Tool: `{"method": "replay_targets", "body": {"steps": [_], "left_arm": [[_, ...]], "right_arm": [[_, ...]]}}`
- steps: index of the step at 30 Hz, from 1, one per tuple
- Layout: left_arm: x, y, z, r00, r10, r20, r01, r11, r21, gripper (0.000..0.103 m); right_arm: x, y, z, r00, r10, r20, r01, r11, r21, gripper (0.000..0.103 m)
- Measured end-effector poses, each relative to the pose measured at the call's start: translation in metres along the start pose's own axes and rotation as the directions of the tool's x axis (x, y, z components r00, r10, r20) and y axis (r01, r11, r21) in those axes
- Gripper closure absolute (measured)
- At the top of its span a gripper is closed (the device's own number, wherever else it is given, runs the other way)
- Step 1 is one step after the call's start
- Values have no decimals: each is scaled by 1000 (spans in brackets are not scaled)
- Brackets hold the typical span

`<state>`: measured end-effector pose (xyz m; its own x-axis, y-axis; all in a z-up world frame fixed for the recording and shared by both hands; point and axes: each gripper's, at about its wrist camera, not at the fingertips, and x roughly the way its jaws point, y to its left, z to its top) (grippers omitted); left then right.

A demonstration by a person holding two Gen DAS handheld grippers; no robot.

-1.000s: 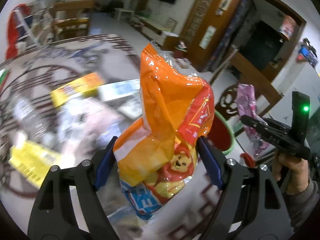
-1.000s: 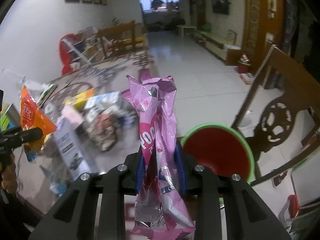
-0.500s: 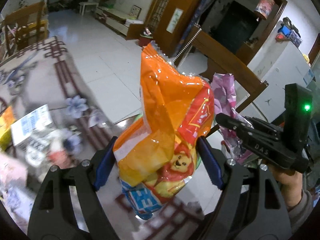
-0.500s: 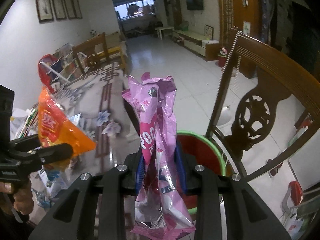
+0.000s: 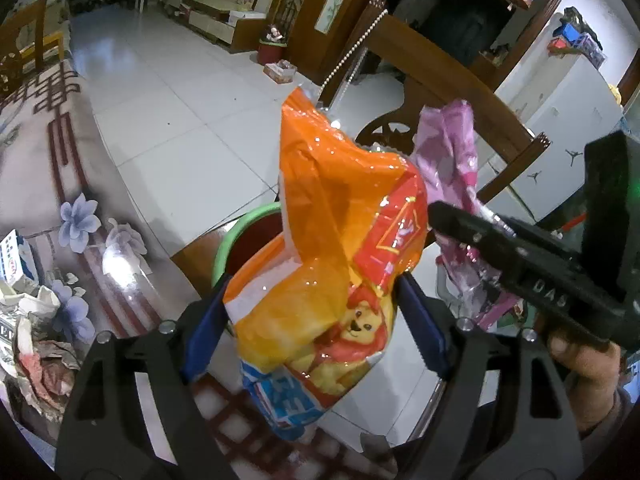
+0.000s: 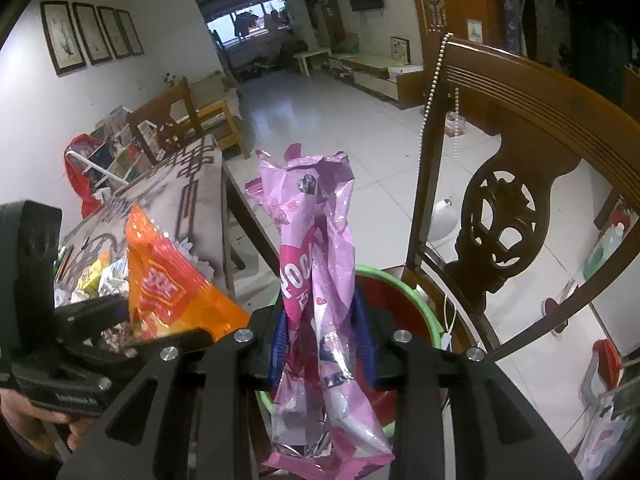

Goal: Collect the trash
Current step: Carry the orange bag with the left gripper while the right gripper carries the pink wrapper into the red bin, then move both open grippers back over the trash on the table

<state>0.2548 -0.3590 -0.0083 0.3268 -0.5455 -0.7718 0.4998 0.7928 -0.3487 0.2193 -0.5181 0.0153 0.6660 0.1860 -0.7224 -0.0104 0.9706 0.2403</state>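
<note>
My left gripper (image 5: 316, 328) is shut on an orange snack bag (image 5: 332, 248) with a lion picture. It holds the bag over a red bin with a green rim (image 5: 240, 232) that sits on a wooden chair seat. My right gripper (image 6: 320, 340) is shut on a pink snack wrapper (image 6: 316, 280), held upright above the same bin (image 6: 404, 300). The right gripper and pink wrapper (image 5: 452, 160) show at the right of the left wrist view. The orange bag (image 6: 168, 284) shows at the left of the right wrist view.
A wooden chair back (image 6: 500, 208) stands right behind the bin, with a bead string (image 6: 430, 92) hanging on it. The table with patterned cloth (image 5: 40, 168) lies to the left, with crumpled paper (image 5: 36, 344) and more wrappers (image 6: 92, 276) on it. White tiled floor (image 6: 340, 128) lies beyond.
Both grippers have swung from the cluttered table toward the chair and come closer over the red bin. Each keeps its hold on its wrapper.
</note>
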Motion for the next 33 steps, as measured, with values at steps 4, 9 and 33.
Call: {"method": "replay_targets", "body": {"steps": [4,9,33], "left_arm": [[8,2,2,1000,15,0,-15,1000,-15,13],[5,2,2,999,34,5,-34,999,0,6],[-161,66,-85,963,208,172,-196,977,-87,6]], "right_arm": [[1,-5,2,1000,-12,3,12,1000,22,54],[0,-8,5,999,-29,29,28,999,38,30],[-18,117,-19,998,58,40,-49,978,-202,7]]}}
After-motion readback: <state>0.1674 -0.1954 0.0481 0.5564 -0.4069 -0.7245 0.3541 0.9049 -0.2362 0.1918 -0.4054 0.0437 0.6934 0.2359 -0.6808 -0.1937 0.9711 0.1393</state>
